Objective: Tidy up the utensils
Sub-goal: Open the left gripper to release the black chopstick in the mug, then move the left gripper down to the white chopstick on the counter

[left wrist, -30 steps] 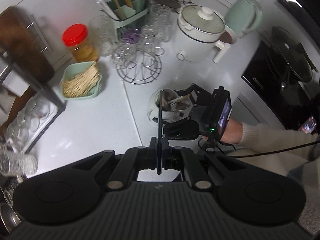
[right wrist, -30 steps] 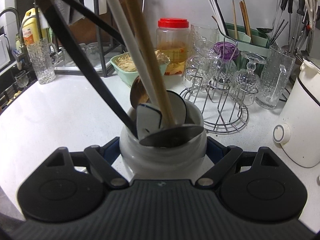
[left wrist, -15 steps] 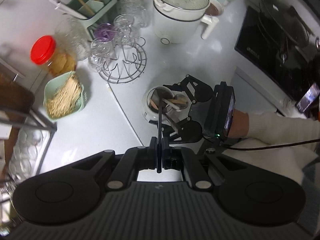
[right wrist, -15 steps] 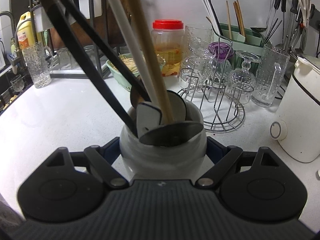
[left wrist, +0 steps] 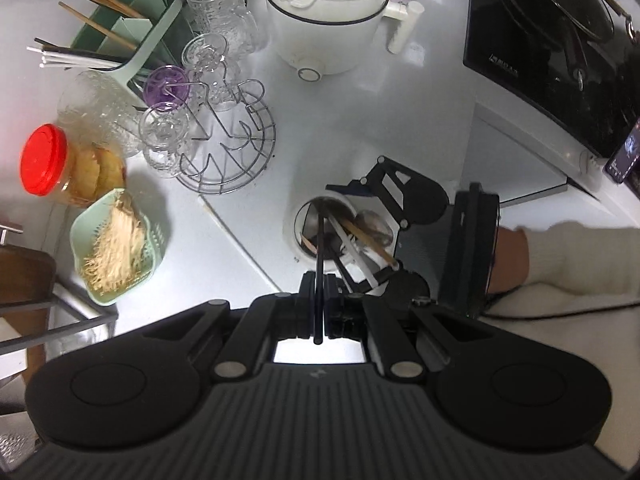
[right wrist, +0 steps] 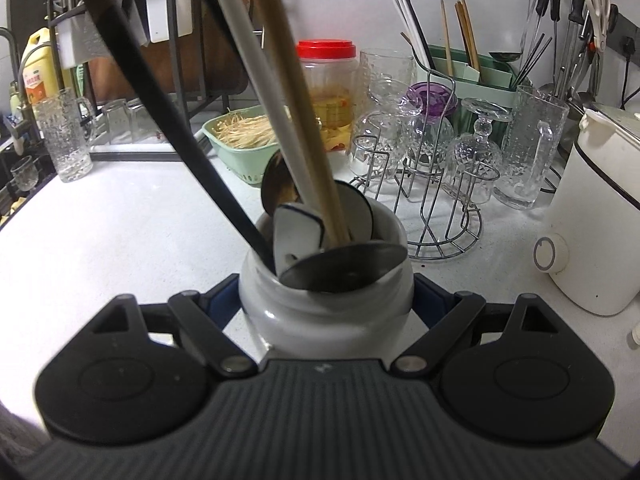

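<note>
My left gripper (left wrist: 319, 280) points straight down, shut on a thin black chopstick (left wrist: 319, 256) whose lower end reaches into the white jar (left wrist: 294, 236) beneath it. The jar also holds a wooden chopstick (left wrist: 366, 242), a white chopstick (left wrist: 348, 240) and spoons. My right gripper (right wrist: 326, 300) is shut on that same white jar (right wrist: 324, 312), its fingers (right wrist: 222, 300) pressed on both sides. In the right wrist view, black, white and wooden sticks (right wrist: 296, 112) rise out of the jar toward the lens.
A wire glass rack (left wrist: 228, 152), red-lidded jar (left wrist: 44, 160), green basket of sticks (left wrist: 116, 248), green utensil caddy (left wrist: 128, 40), white cooker (left wrist: 332, 12) and black stove (left wrist: 560, 60) surround the jar. A hand in a cream sleeve (left wrist: 580, 260) holds the right gripper.
My left gripper has travelled across the counter and sunk lower, bringing the black chopstick over and into the jar. The right gripper and jar have stayed put.
</note>
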`<state>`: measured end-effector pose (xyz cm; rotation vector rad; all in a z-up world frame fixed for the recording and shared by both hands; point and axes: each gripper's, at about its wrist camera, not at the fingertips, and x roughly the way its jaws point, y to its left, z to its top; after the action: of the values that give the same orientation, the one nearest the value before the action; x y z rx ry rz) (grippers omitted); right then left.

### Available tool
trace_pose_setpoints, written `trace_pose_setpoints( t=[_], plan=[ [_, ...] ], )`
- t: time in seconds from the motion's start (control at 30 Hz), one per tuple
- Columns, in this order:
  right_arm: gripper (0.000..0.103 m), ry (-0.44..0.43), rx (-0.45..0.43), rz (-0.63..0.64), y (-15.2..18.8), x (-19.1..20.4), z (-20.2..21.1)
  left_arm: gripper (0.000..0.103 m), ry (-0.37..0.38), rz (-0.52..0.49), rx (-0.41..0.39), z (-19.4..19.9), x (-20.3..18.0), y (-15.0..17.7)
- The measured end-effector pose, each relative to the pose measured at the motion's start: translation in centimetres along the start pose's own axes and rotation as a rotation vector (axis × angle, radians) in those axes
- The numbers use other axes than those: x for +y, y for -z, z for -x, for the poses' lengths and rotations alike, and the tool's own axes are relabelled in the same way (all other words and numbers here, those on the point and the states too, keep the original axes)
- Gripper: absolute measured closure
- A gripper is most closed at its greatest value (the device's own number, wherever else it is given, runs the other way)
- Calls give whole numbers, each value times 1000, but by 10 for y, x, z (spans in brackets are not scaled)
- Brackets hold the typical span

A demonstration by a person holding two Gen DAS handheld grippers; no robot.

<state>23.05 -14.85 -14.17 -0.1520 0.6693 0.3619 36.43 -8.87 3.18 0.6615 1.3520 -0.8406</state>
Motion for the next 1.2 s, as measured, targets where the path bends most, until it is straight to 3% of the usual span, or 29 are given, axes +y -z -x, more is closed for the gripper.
trace_pose_setpoints(
  t=[0.2, 0.33, 0.37, 0.47, 0.5, 0.6, 0.67, 0.83, 0.9, 1.2],
  plan=[
    [13, 14, 8, -9, -1, 1, 0, 98, 32, 6, 2, -16, 12, 2],
    [13, 26, 10, -19, -2, 3, 0, 97, 44, 20, -47, -14, 20, 8],
    [13, 29, 11, -21, -2, 3, 0, 93, 50, 39, -60, -12, 23, 10],
    [13, 35, 8, -29, -2, 4, -1, 62, 61, 98, -128, -4, 32, 19],
    [13, 38, 8, -31, -2, 4, -1, 57, 57, 122, -159, 1, 35, 23],
    [13, 43, 8, -34, -2, 6, -1, 54, 68, 186, -233, 12, 41, 37],
    [13, 45, 10, -36, -2, 6, 0, 47, 49, 219, -289, 20, 42, 49],
    [13, 45, 8, -38, -1, 6, 0, 45, 23, 334, -425, 34, 39, 83],
    [13, 45, 10, -40, -2, 5, 0, 40, 1, 379, -467, 34, 37, 97],
    [13, 49, 5, -49, -1, 5, -1, 27, -127, 632, -518, 15, 41, 162]
  ],
)
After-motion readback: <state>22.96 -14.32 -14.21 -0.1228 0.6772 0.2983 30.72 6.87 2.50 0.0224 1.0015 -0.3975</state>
